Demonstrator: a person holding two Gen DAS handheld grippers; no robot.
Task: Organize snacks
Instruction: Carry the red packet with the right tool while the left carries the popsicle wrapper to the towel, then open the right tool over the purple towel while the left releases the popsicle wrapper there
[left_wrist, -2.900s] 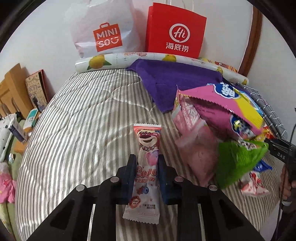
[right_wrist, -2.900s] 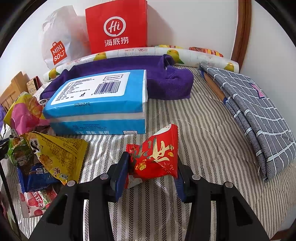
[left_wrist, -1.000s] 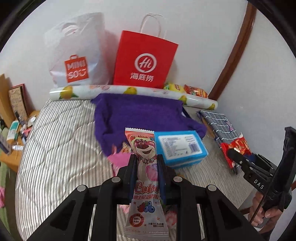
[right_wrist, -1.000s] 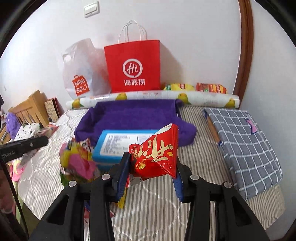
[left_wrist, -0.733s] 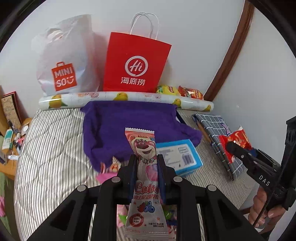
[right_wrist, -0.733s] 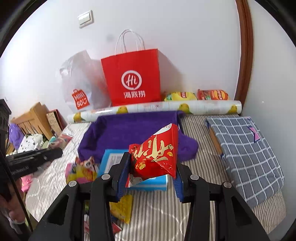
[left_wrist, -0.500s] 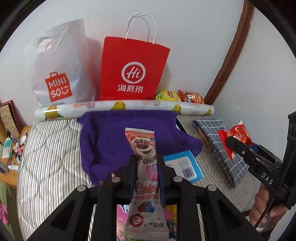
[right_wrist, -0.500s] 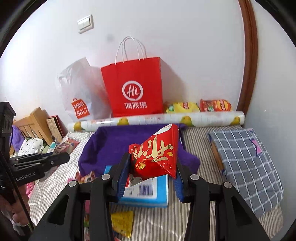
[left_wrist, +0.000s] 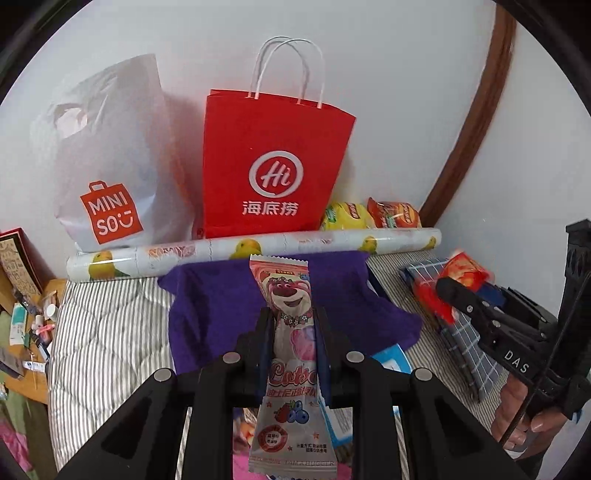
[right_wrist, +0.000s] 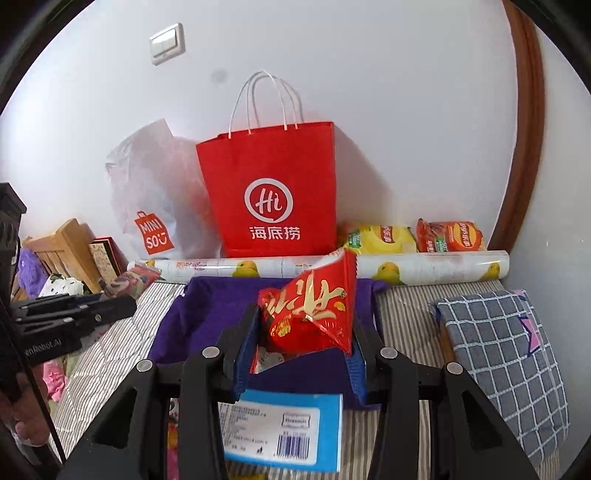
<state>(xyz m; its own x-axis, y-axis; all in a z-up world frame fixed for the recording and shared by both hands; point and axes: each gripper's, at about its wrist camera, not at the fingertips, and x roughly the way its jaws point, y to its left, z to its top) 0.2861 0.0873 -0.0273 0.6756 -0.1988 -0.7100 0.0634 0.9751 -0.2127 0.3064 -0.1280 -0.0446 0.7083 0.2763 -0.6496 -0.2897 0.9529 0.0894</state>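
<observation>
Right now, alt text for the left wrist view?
The left gripper is shut on a pink bear snack, held above a striped bed. A red bag and a white bag stand against the wall behind; the right gripper holds a red packet.

A: How is the lighting reading in your two wrist views?

B: You are getting bright, even, diffuse light in both. The red paper bag (right_wrist: 271, 192) is casting a soft shadow rightward onto the white wall (right_wrist: 406, 110).

A: Any distortion or blur?

B: The fisheye is bowing the brown door frame (left_wrist: 476, 122), and black vignetting is filling your corners. The red snack packet (left_wrist: 448, 280) is smearing slightly near the edge; the plastic roll (right_wrist: 424, 267) is showing faint glare.
</observation>
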